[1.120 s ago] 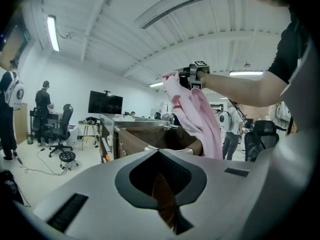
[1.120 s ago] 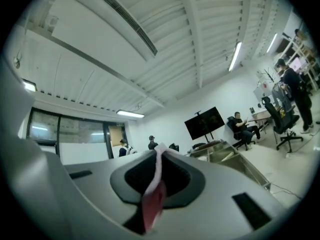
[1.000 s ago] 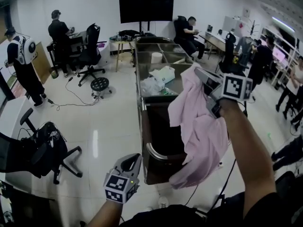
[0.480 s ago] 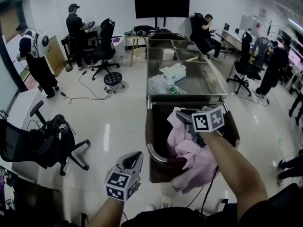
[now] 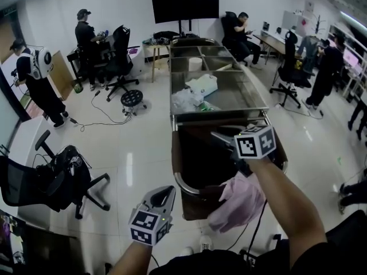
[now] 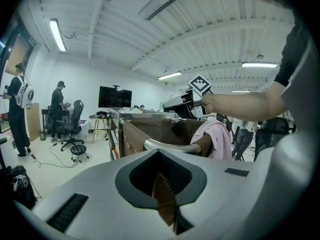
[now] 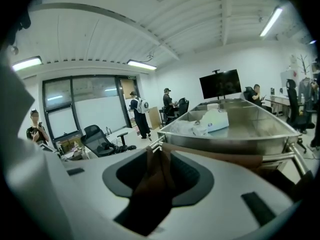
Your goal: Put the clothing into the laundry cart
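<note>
**Pink garment let go over the laundry cart's near rim**

The pink garment point(image 5: 241, 200) lies draped over the near right corner of the laundry cart point(image 5: 176, 153). Part of it rests on the rim beside the curved steel rail, and the rest hangs down the cart's outer side. The left gripper view shows the same cloth point(image 6: 218, 137) folded over the rim at the rail's right end.

A second ago the garment hung high above the cart, pinched in the right hand-held gripper point(image 5: 221, 138). Half a second ago it was bunched just under that gripper, low over the cart's opening. Now the cloth is free of it. The right hand-held gripper sits over the cart's far right part, above the dark inside. Its jaws have just been opening and stand well apart. Nothing is between them, and only the cart's brown liner point(image 7: 220, 157) shows through the gap.

The left hand-held gripper point(image 5: 163, 196) is just outside the cart's near left corner, much where it was in both earlier pictures. Its jaws are together and empty, and they point toward the rail point(image 6: 170, 145).

Against the cart's far end stands a long steel table point(image 5: 246, 99) with white bundles point(image 5: 194, 91) lying in it. Beyond the table a black screen point(image 5: 184, 3) is on the wall. To the cart's left an office chair point(image 5: 54, 179) stands on the glossy floor.
</note>
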The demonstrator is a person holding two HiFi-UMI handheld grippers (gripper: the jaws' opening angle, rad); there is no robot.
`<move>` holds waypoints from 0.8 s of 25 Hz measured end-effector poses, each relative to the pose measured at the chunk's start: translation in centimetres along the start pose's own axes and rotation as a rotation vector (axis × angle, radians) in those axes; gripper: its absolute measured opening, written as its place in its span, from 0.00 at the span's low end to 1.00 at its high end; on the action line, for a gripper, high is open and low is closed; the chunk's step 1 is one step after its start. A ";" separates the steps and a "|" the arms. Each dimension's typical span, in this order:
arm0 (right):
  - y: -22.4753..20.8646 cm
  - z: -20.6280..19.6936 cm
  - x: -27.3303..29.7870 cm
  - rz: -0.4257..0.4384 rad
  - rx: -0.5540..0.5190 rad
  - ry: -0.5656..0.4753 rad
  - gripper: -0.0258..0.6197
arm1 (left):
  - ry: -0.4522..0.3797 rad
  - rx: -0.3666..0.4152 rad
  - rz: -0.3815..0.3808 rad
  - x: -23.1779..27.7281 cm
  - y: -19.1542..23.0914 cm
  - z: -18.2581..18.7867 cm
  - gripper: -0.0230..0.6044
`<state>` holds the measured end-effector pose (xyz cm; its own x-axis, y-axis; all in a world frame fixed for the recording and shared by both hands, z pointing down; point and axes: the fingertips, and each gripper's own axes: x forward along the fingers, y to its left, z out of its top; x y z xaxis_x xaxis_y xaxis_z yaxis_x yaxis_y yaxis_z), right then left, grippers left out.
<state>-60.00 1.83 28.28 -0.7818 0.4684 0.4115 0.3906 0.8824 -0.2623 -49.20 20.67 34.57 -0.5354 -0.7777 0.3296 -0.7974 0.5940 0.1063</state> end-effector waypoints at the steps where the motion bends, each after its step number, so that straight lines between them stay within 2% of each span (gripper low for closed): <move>1: 0.5 0.2 -0.5 0.000 -0.002 -0.010 0.31 | 0.000 0.004 -0.010 -0.2 -0.2 0.0 0.03; 5: 2.9 0.9 -3.2 -0.011 -0.024 -0.068 0.31 | 0.003 0.013 -0.057 -0.9 -1.1 -0.3 0.03; 7: 4.5 1.2 -5.2 -0.016 -0.021 -0.109 0.31 | 0.032 0.014 -0.094 -1.2 -1.8 -0.8 0.03; 11: 6.5 0.4 -9.8 -0.077 -0.002 -0.196 0.31 | 0.057 0.039 -0.170 -1.2 -3.2 -1.8 0.03; 15: 7.5 -2.4 -14.1 -0.147 0.046 -0.258 0.31 | 0.025 0.069 -0.251 -0.8 -5.2 -1.6 0.03; 20: 9.7 -9.1 -19.9 -0.245 0.198 -0.386 0.30 | 0.044 0.082 -0.392 -1.0 -9.9 -3.4 0.03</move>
<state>-36.24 1.43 25.47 -0.9765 0.1649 0.1387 0.1024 0.9216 -0.3745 -39.83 16.31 36.34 -0.1749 -0.9314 0.3192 -0.9594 0.2340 0.1573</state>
